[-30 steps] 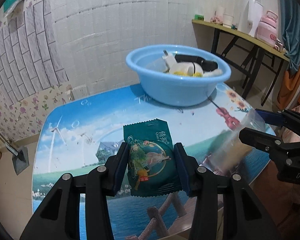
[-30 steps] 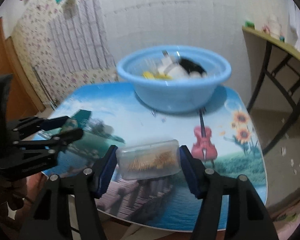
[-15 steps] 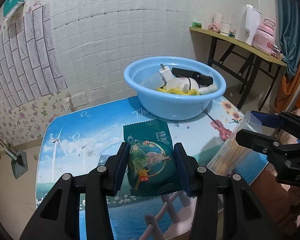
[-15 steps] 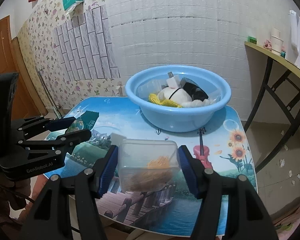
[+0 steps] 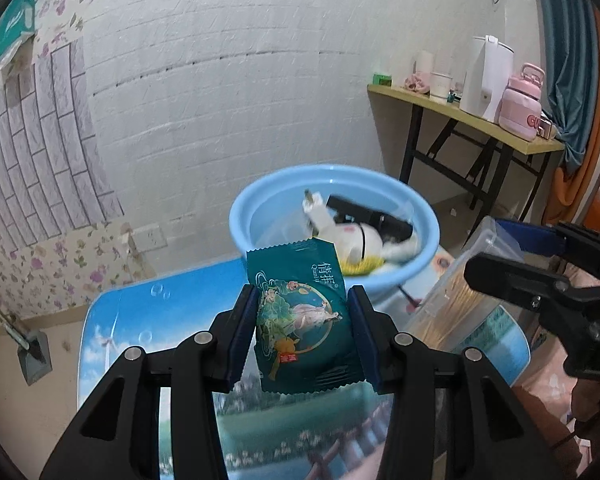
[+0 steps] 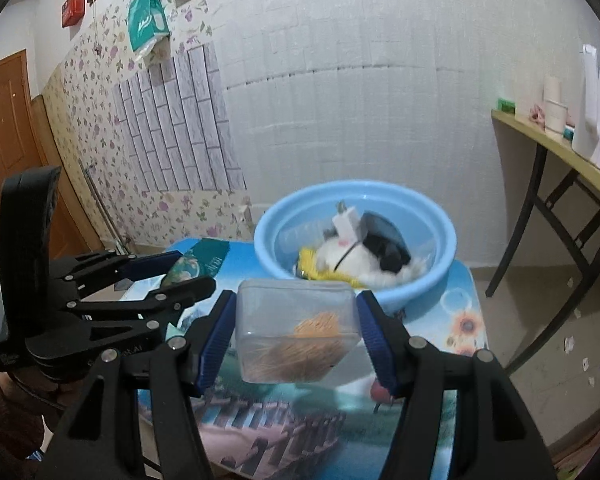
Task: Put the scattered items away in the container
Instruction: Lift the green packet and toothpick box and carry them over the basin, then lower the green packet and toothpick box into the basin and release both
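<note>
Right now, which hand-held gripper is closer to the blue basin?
Hard to call; if anything the right. The right hand-held gripper, holding the toothpick box, and the left hand-held gripper, holding the green packet, both hover short of the blue basin.

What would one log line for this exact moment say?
left gripper: shut on green packet | right gripper: shut on toothpick box | both held above table, short of blue basin | basin: already holds items
</note>
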`<action>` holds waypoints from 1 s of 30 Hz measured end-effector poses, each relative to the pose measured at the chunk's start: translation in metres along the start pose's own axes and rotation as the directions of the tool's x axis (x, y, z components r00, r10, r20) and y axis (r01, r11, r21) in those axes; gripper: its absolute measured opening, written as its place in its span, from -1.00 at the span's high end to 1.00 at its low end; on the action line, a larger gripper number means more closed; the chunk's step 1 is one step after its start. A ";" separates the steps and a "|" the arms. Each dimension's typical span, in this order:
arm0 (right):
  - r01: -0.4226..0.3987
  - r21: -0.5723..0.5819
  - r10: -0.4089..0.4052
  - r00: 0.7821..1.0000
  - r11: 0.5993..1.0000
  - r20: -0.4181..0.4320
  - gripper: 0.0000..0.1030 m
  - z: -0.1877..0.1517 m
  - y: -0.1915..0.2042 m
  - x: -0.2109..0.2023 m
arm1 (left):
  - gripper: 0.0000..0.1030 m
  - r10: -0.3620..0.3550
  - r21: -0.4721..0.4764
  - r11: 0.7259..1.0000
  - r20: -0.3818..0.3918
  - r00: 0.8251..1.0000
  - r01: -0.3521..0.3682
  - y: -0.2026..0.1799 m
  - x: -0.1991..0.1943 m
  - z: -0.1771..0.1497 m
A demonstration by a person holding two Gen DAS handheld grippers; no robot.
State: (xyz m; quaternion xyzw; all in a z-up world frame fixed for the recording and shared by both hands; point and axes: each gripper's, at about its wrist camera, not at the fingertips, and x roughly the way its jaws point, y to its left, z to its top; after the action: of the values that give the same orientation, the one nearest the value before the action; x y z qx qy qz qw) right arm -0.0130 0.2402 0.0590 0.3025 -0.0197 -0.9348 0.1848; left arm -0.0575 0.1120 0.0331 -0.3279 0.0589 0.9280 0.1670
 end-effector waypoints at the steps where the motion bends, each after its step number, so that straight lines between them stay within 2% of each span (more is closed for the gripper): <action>1: 0.003 0.001 -0.003 1.000 1.000 0.012 -0.17 0.005 -0.003 0.000 | 0.12 -0.001 0.002 1.000 0.002 1.000 0.001 0.000 0.002 0.003; 7: 0.022 0.011 -0.023 0.998 1.000 0.057 -0.17 0.026 -0.019 0.006 | 0.12 -0.010 0.016 1.000 0.004 1.000 0.010 -0.004 0.021 0.020; 18: 0.053 0.021 -0.055 0.994 0.998 0.089 -0.17 0.059 -0.051 0.042 | 0.12 -0.036 0.038 0.999 -0.013 0.999 0.036 -0.008 0.072 0.046; 21: 0.065 0.022 -0.066 0.995 0.998 0.075 -0.17 0.064 -0.057 0.057 | 0.12 -0.043 0.038 0.998 -0.038 0.998 0.045 -0.009 0.090 0.048; 27: 0.032 0.019 -0.032 0.999 0.999 0.025 -0.17 0.061 -0.062 0.088 | 0.10 -0.055 0.037 0.998 -0.074 0.996 0.058 -0.008 0.110 0.044; 30: 0.028 0.011 -0.028 0.999 1.000 0.035 -0.18 0.058 -0.062 0.091 | 0.03 -0.051 0.036 0.998 -0.085 0.995 0.054 -0.006 0.113 0.040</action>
State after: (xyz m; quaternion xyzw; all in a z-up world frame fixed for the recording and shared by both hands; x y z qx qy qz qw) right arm -0.1353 0.2612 0.0464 0.2871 -0.0237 -0.9424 0.1698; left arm -0.1614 0.1572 -0.0065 -0.3650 0.0748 0.9073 0.1948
